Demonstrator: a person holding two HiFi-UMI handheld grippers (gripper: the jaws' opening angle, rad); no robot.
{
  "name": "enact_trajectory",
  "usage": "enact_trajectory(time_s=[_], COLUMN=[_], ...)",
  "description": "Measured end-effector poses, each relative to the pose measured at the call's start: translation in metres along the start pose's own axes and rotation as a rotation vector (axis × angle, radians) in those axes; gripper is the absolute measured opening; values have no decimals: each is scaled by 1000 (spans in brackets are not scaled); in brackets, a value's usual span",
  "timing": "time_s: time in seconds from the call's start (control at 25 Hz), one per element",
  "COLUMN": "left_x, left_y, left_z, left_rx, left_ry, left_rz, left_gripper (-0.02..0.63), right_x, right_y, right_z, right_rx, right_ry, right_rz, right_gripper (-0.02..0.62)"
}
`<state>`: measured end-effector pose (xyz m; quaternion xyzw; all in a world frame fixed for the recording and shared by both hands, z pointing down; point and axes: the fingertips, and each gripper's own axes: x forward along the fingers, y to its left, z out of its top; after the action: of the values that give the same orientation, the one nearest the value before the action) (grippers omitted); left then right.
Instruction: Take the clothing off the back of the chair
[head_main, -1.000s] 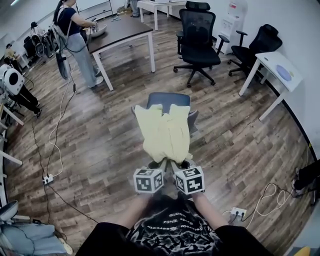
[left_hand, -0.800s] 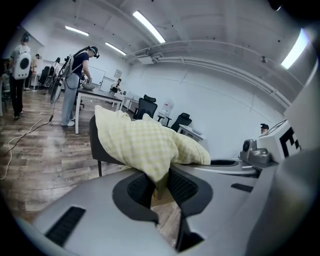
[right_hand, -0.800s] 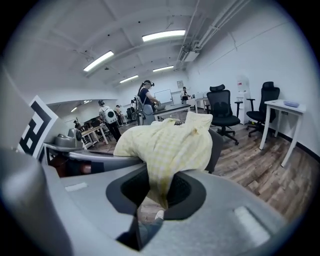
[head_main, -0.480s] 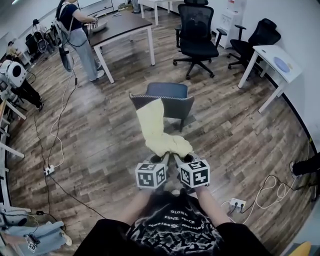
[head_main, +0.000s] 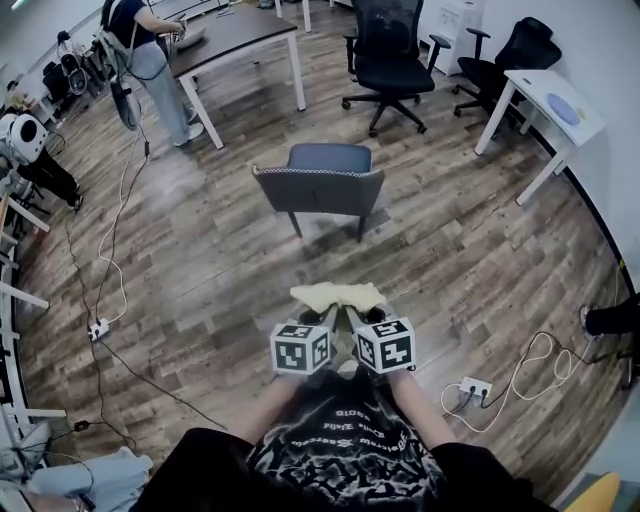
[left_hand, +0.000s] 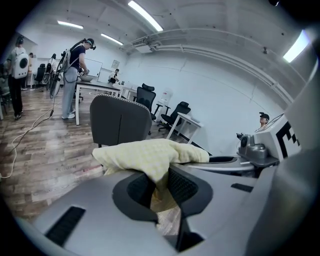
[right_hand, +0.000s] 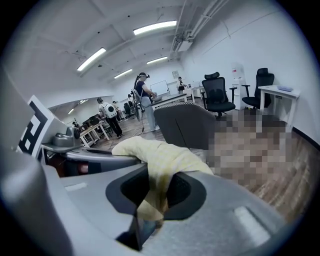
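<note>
The pale yellow clothing (head_main: 338, 295) is bunched across both grippers, well clear of the grey chair (head_main: 322, 184), whose back is bare. My left gripper (head_main: 322, 316) is shut on one part of the cloth (left_hand: 150, 156), which drapes over its jaws. Right beside it, my right gripper (head_main: 360, 316) is shut on another part of the clothing (right_hand: 157, 159). The chair (left_hand: 120, 120) stands a short way ahead in the left gripper view, and the chair (right_hand: 185, 125) shows behind the cloth in the right gripper view.
A dark table (head_main: 235, 30) with a person (head_main: 140, 55) beside it is at the far left. Two black office chairs (head_main: 390, 45) and a white desk (head_main: 550, 105) stand far right. Cables and power strips (head_main: 470, 388) lie on the wooden floor.
The clothing has slid completely off the chair back and gathered into a small bundle at the grippers. Both grippers have pulled back toward me, side by side, and the chair looks farther away.
</note>
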<state>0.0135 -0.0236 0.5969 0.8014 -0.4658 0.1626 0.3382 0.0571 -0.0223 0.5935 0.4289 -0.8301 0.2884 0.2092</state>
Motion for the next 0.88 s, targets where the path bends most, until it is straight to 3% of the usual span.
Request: enact_trajectory(time_s=[0.88], left_x=[5], left_y=[0], left_z=[12], left_rx=[24], left_ry=[-24], left_rz=[-9], left_gripper=[61], right_x=[2], right_y=[-6], right_z=[12], right_rx=[-53], right_ry=[-11], right_rz=[-36], right_gripper=[60])
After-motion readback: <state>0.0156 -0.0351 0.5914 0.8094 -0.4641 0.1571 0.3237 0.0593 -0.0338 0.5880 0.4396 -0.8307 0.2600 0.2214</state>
